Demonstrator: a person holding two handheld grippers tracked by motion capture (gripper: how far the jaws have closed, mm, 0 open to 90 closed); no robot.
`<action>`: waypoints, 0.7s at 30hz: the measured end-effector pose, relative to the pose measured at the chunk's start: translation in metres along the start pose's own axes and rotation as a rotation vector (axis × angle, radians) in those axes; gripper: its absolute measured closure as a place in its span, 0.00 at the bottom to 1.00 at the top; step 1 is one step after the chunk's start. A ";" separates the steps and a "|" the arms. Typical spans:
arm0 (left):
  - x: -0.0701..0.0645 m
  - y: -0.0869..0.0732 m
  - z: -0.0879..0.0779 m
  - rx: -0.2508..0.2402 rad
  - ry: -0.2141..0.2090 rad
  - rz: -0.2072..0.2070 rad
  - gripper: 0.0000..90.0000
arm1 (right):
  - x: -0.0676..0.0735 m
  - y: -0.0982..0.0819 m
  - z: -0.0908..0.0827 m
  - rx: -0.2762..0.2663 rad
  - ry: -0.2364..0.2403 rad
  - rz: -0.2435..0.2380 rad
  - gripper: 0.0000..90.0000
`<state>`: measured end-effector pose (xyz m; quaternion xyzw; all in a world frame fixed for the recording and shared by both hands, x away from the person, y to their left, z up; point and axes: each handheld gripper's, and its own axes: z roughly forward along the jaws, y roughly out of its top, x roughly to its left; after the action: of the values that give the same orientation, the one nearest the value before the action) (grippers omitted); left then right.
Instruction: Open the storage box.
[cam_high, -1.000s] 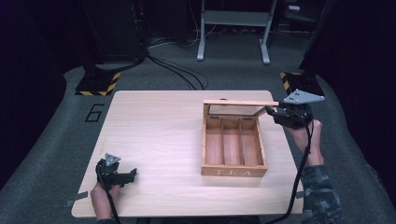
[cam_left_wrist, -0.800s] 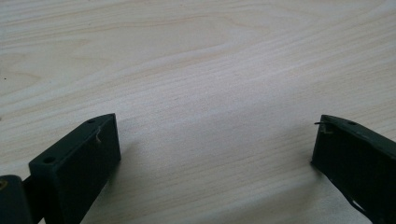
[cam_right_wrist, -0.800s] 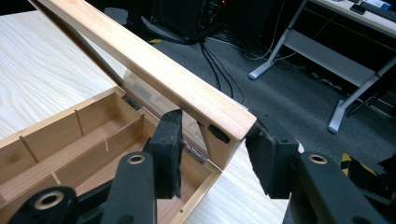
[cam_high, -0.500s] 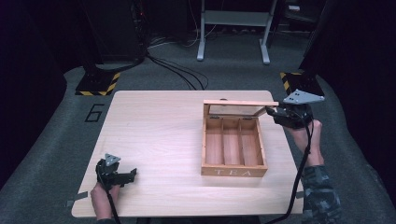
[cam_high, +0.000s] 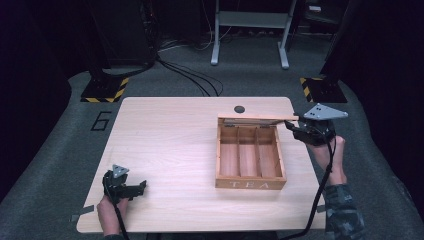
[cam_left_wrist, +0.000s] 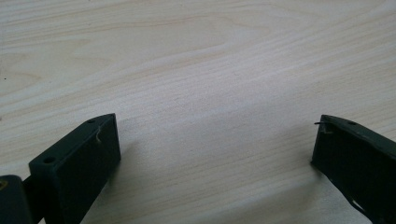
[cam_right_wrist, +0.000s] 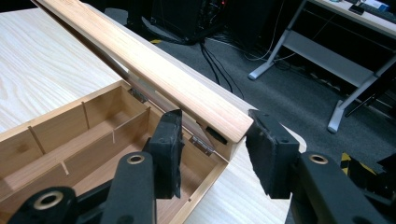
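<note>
A wooden tea box (cam_high: 250, 156) sits on the right half of the pale tabletop (cam_high: 170, 140), the word TEA on its near wall. Three long compartments run front to back inside it. Its lid (cam_high: 257, 119) stands raised on hinges at the far edge.

The right tool (cam_high: 290, 125) is up at the lid's right end, off the box's far right corner. In the right gripper view the lid (cam_right_wrist: 154, 70) runs diagonally, and its end corner sits between the two black jaws. The jaws stand parted on either side of that corner. I cannot tell whether either pad actually touches the wood. The box (cam_right_wrist: 84, 140) lies open below and to the left of the jaws.

The left tool (cam_high: 137, 187) rests near the front left corner of the tabletop, well apart from the box. In the left gripper view its jaws are spread wide over bare wood (cam_left_wrist: 210, 84), gripping nothing.
</note>
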<state>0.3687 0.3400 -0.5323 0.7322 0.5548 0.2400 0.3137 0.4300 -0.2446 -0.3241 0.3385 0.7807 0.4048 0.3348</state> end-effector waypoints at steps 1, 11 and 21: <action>0.000 0.000 0.000 0.000 0.000 0.000 0.01 | 0.001 -0.002 -0.001 -0.002 -0.003 0.000 0.64; 0.000 0.000 0.000 -0.001 0.001 -0.001 0.01 | 0.014 -0.021 -0.004 -0.008 -0.017 0.001 0.65; 0.000 0.000 0.000 0.004 -0.003 0.001 0.01 | 0.031 -0.049 -0.010 -0.014 -0.024 0.013 0.65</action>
<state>0.3685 0.3401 -0.5319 0.7334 0.5544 0.2379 0.3133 0.3923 -0.2452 -0.3691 0.3458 0.7717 0.4083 0.3437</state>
